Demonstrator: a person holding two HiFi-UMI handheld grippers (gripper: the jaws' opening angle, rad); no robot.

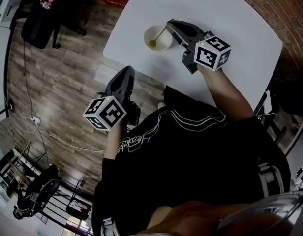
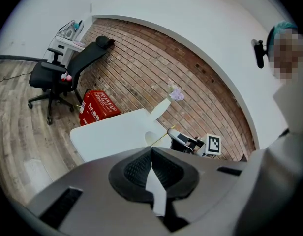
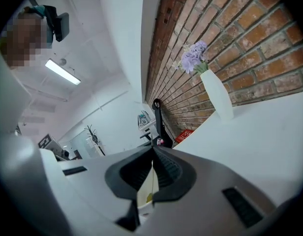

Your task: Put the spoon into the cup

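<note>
Bright, even light; fisheye views bend, with black-vignetted edges.

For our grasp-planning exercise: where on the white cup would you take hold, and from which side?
Probably grip the cup by its rim at the left wall, coming from above-left: it stands upright and open, no handle shows, and the spoon held by the right gripper leans over its right side.

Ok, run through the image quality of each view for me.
Head view: evenly lit, white table bright, a blurred translucent edge at bottom right. Left gripper view: heavy fisheye bends the brick wall, dark corners. Right gripper view: tilted, ceiling light glares, vase sharp.
</note>
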